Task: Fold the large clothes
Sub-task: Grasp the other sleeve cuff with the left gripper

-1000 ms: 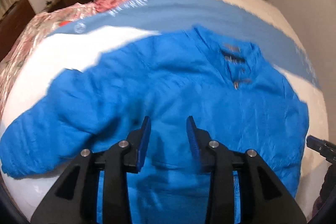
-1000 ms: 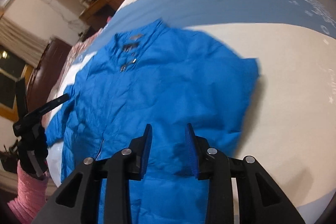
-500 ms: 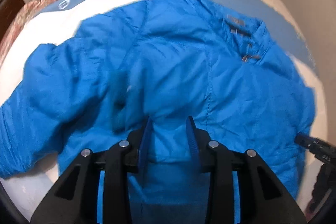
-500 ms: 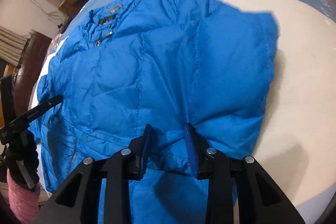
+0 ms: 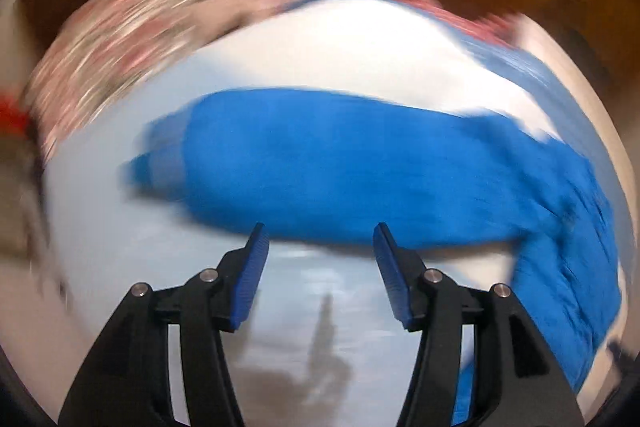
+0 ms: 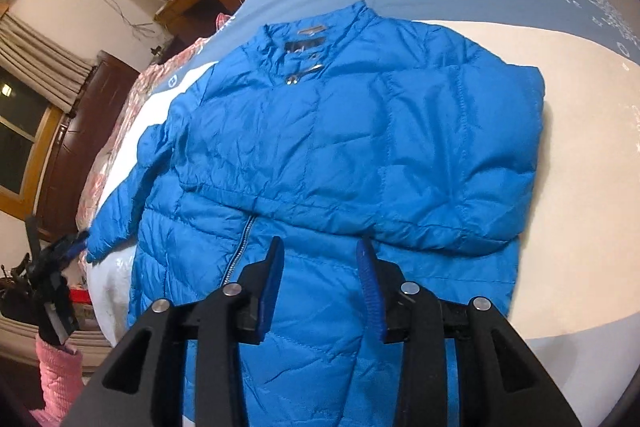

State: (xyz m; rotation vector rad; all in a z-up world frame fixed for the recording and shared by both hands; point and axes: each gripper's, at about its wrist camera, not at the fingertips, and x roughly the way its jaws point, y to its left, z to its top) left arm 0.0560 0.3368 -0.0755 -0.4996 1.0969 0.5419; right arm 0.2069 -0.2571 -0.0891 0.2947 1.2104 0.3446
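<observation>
While both grippers open: one blue jacket (image 6: 340, 147), one bed (image 6: 580, 187).

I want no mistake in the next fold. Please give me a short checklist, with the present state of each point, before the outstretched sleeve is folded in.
1. Puffy blue quilted jacket lies flat on the white-and-blue bed sheet: ok.
2. One sleeve already folded across the front: ok.
3. Other sleeve folded: not ok, it lies outstretched.
4. Left hand-held gripper near that sleeve, jaws opening, nothing between: ok.
5. Right hand-held gripper free, jaws opening: ok.
6. Sleeve cuff position: cannot tell, blurred.
</observation>
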